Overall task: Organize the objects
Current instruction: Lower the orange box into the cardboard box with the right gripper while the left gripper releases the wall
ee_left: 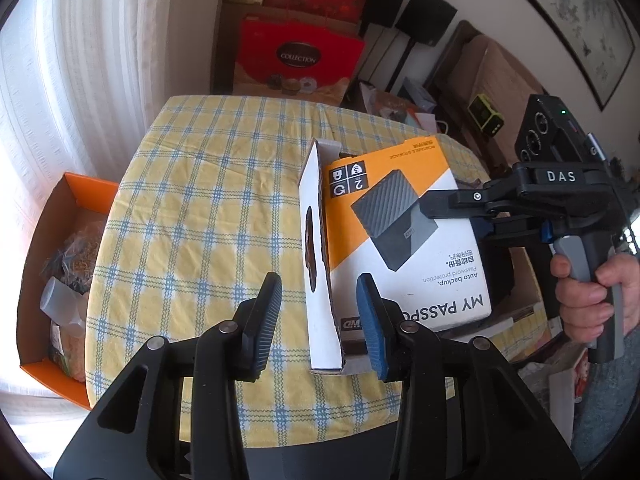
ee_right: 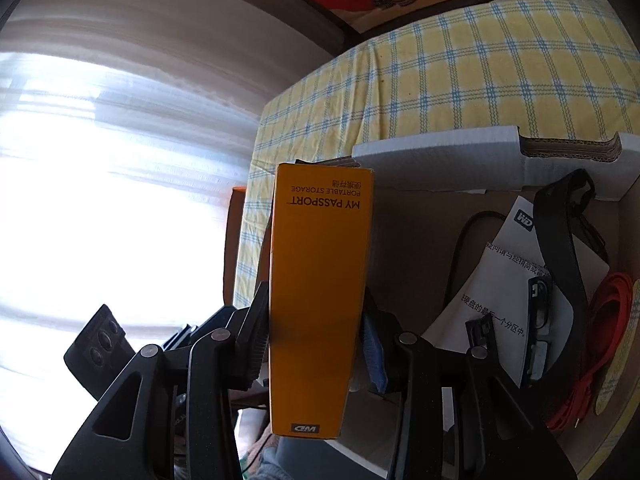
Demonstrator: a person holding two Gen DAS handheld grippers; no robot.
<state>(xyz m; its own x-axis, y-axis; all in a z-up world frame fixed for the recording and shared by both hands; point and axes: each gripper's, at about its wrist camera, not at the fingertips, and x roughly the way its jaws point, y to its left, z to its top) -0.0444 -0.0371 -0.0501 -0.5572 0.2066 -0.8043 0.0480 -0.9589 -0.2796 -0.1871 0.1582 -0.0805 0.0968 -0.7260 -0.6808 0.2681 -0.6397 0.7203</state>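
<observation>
Checked tablecloth (ee_left: 192, 200), hard-drive box (ee_left: 400, 232) above it.
Your right gripper (ee_right: 316, 344) pinches the box; your left gripper (ee_left: 320, 320) stands spread.

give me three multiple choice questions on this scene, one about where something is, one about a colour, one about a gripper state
1. Where is the open orange box?
A. on the tablecloth
B. beside the table, below its edge, near the curtain
C. in the left gripper

2. What colour is the narrow side of the My Passport box that faces the right wrist camera?
A. green
B. white
C. orange

3. What is the right gripper doing?
A. shut on the My Passport box
B. open, holding nothing
C. shut on a red cable

Answers:
1 B: the open orange box sits beside the table, lower than the yellow checked tablecloth.
2 C: that side of the My Passport box is orange.
3 A: the right gripper has its fingers pressed on both faces of the box, while the left gripper stands open around the box's end.
</observation>
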